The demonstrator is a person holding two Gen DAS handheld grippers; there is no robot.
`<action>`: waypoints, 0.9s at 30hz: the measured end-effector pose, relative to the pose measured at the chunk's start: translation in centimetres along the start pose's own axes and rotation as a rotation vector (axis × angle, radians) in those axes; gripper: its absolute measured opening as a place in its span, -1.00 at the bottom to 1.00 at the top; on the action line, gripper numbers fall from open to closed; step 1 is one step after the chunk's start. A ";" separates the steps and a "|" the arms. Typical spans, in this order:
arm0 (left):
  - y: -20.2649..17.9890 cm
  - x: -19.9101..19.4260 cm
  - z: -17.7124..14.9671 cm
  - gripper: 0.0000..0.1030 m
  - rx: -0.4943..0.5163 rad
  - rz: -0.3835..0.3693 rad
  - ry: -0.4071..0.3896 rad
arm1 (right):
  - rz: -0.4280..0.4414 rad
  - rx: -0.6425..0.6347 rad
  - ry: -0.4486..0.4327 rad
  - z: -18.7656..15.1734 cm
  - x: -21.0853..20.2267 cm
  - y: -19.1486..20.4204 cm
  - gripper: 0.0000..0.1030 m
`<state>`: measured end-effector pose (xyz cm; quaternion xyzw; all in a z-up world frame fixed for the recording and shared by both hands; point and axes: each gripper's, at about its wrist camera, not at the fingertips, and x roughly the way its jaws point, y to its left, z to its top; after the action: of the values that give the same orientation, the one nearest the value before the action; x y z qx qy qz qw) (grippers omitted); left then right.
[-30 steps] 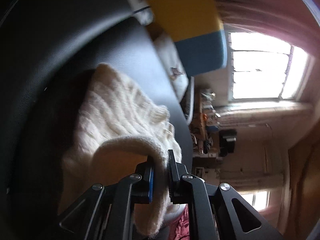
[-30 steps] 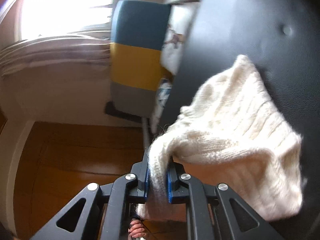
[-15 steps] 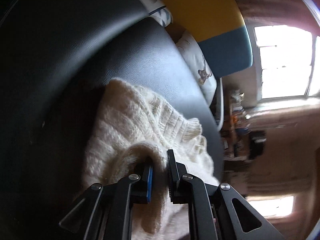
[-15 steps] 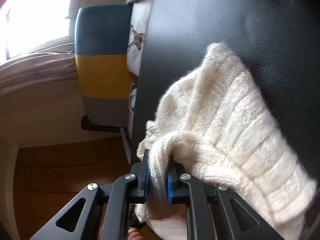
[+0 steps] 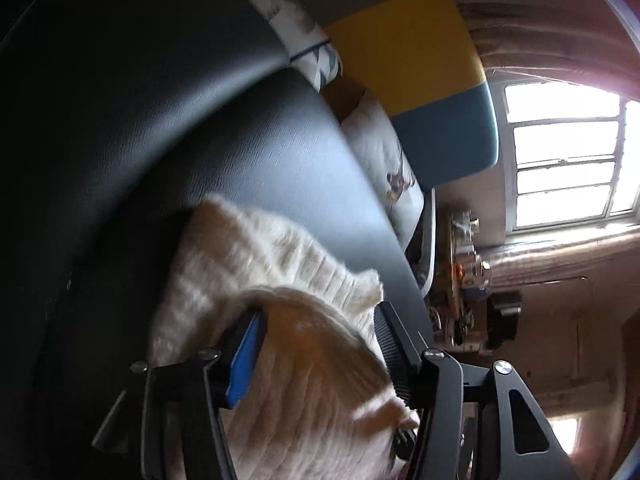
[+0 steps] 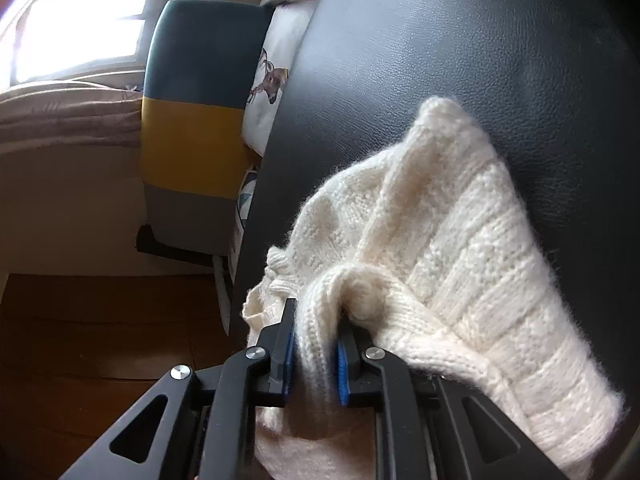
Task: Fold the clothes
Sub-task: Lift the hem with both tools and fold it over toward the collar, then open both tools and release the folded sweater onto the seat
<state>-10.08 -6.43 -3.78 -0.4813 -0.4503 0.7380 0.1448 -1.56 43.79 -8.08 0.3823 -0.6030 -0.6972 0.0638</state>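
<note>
A cream knitted sweater lies bunched on a black leather surface. My left gripper is over its near edge and its jaws are opening. A rounded fold of the knit sits between the wide-apart pads, which do not pinch it. In the right wrist view the same sweater spreads to the right over the black leather. My right gripper still has a narrow ridge of the knit between its blue pads, and its jaws are starting to open.
The black surface's edge runs close beside the sweater. Beyond the edge stand a yellow and blue chair, a deer-print cushion and a wooden floor. A cluttered shelf and a bright window lie farther off.
The sweater came down from hanging onto the black surface. My left jaws went from pinching the fold to standing wide apart. The right jaws widened slightly around their fold.
</note>
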 end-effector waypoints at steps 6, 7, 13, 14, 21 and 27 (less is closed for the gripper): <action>-1.4 0.1 0.8 0.23 0.131 0.131 -0.108 | 0.117 -0.006 -0.092 0.5 -1.4 0.8 -0.45; -1.7 -0.2 0.7 0.23 0.166 0.159 -0.143 | 0.100 -0.047 -0.123 0.7 -1.9 1.5 -0.44; -2.3 -0.8 -1.0 0.38 0.406 0.230 -0.153 | -0.111 -0.405 -0.192 -0.5 -3.5 6.5 -0.44; -2.2 -0.5 -1.3 0.39 0.442 0.243 -0.141 | -0.153 -0.457 -0.183 -0.8 -3.3 7.0 -0.44; -2.6 2.5 -1.0 0.51 0.556 0.410 -0.049 | -0.421 -0.700 -0.089 -0.8 0.5 8.5 -0.43; -4.1 4.5 -1.5 0.59 0.703 0.529 -0.032 | -0.628 -0.952 -0.040 -1.5 4.7 9.8 -0.42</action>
<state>-11.89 -0.47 -3.29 -0.4900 -0.0355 0.8653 0.0990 -7.54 37.39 -1.50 0.4589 -0.0810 -0.8848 0.0072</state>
